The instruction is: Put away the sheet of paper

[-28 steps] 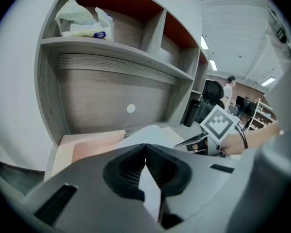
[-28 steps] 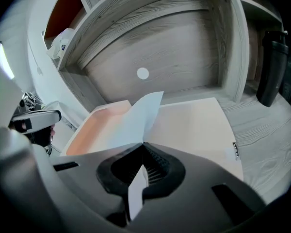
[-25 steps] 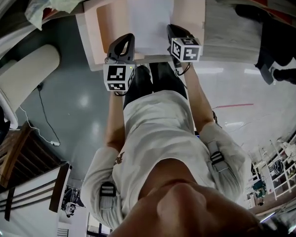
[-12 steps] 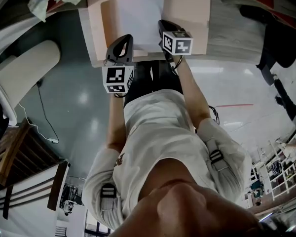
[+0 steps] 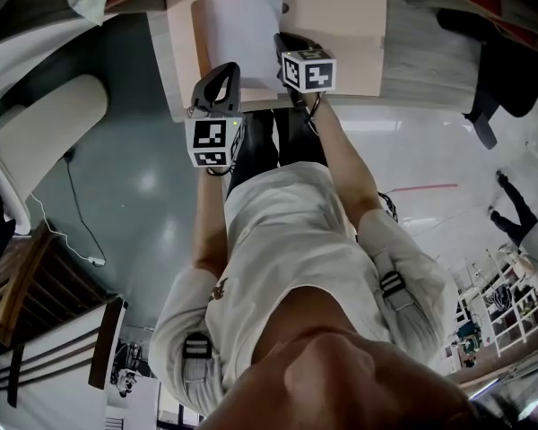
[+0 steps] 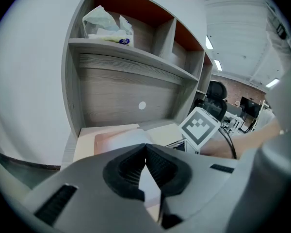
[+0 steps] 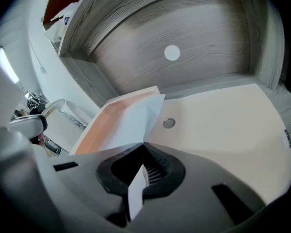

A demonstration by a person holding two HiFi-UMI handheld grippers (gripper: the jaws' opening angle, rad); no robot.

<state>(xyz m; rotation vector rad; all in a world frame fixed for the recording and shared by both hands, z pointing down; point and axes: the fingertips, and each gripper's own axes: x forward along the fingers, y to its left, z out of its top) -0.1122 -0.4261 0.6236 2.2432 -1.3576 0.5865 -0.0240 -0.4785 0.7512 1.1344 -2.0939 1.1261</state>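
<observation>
A glossy grey floor (image 5: 152, 186) with ceiling lights mirrored in it lies on the near side of the folder, under the person's feet. The left gripper (image 6: 145, 147) hangs at the folder's near left corner; its ribbed black pads meet tip to tip, and nothing can be seen pinched there. The folder (image 5: 341, 25) lies open and flat on a desk (image 5: 430, 56) of pale grey wood grain, its matte peach card spread wide, with a small round stud (image 7: 169, 123) near its middle. The right gripper (image 7: 143, 145) is over the folder's near middle, clamped shut on the near edge of the sheet of paper (image 5: 238, 25).

That sheet is plain white, thin and unmarked. It slopes up and away from the jaws across the folder's left half, and one far corner is bent into a soft crease.

Beyond the folder rises a back panel of the same grey grain, with a round white cap (image 7: 172, 53) set in it. Above that panel are open shelf compartments with reddish back walls, and a crumpled white plastic bag (image 6: 104, 23) sits in the one above the folder's left side. A black office chair (image 5: 484, 70) stands well to the right of the folder.
</observation>
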